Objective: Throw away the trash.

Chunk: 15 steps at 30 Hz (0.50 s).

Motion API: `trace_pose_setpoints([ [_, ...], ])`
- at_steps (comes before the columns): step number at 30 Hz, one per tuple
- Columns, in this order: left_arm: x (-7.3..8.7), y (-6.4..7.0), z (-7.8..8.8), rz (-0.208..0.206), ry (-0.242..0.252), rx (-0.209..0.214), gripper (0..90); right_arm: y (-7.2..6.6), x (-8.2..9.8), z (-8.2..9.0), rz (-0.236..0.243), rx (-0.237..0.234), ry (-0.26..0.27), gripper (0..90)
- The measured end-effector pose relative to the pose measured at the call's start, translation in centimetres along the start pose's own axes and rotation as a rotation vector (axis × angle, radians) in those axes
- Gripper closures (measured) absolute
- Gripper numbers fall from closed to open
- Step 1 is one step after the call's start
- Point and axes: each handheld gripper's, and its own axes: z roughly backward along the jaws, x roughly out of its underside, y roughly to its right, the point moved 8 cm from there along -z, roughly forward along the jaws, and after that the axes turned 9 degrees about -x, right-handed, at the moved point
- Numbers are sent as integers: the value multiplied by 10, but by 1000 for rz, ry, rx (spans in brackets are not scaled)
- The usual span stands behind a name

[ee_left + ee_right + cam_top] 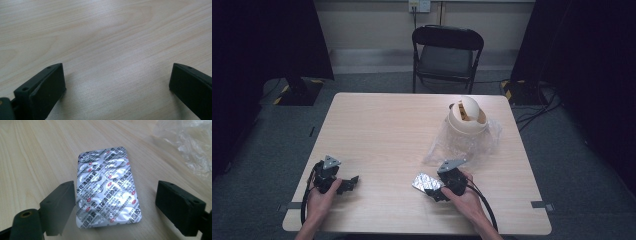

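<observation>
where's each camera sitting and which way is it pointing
High view: above the person's side, looking forward and down on the table; forearms, left gripper and right gripper show.
Left gripper view: rides the left gripper, looking down at bare wood between its open jaws.
Right gripper view: rides the right gripper, facing the blister pack lying between open jaws.
Shared: high and right gripper views both show the pack and plastic bag.

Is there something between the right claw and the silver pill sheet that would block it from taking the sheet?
Nothing visible blocks it. The pill sheet lies flat on the table, already between the open jaws of the right claw, with bare wood on both sides. The plastic bag lies farther off, apart from the sheet.
</observation>
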Motion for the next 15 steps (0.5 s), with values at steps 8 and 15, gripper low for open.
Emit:
trace_pose_setpoints([
  [8,0,0,0,0,0,0,0,-2,0,-2,21,32,-12,188],
  [15,0,0,0,0,0,0,0,-4,-1,-1,16,8,2,237],
])
